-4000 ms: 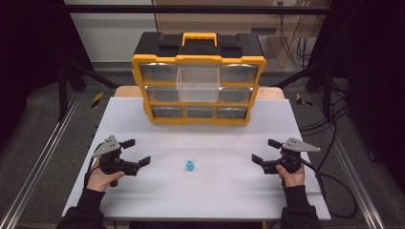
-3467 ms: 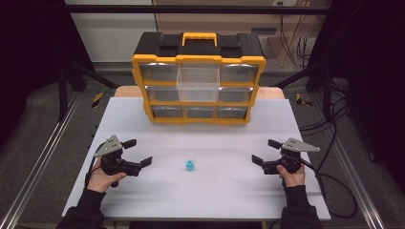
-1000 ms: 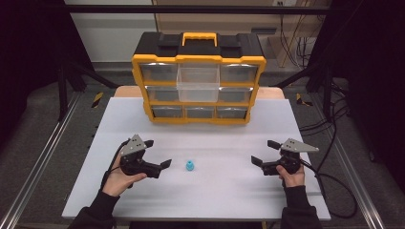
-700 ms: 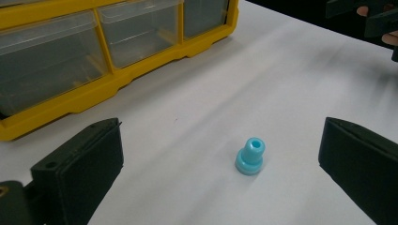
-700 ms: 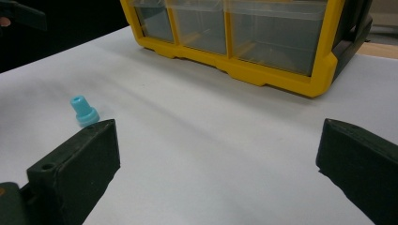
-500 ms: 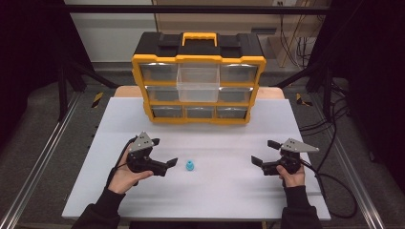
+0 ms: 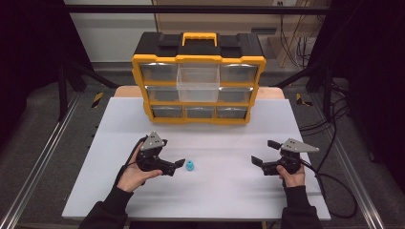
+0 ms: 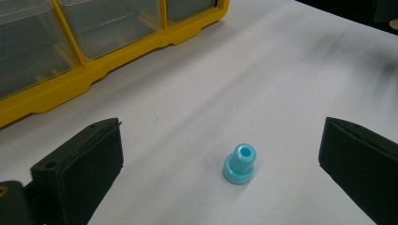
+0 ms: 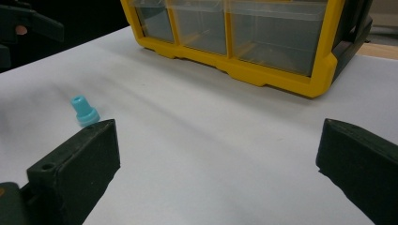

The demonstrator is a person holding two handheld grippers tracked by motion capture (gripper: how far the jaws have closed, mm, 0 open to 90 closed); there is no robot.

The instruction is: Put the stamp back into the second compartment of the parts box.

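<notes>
A small light-blue plastic piece (image 7: pixel 190 166) stands upright on the white table (image 7: pixel 219 195), left of centre. My left gripper (image 7: pixel 173 152) is open just to its left, jaws pointing at it. In the left gripper view the blue piece (image 8: pixel 239 164) sits a little ahead of the left gripper (image 8: pixel 223 150), between the lines of the two wide-spread jaws, touching neither. My right gripper (image 7: pixel 262 152) rests open at the right of the table, holding nothing. Its own view has the right gripper (image 9: pixel 216 145) spread wide, with the blue piece (image 9: pixel 84 111) off to the far left.
A yellow-and-black drawer organizer (image 7: pixel 198 81) stands at the back of the table; its clear top-middle drawer (image 7: pixel 197 83) is pulled out. The organizer's lower drawers (image 9: pixel 244 37) show shut in the right gripper view. Cables (image 7: pixel 334 186) trail off to the right.
My left gripper has moved right across the table, from the left side to just beside the blue piece. The right gripper and the piece have stayed put.
</notes>
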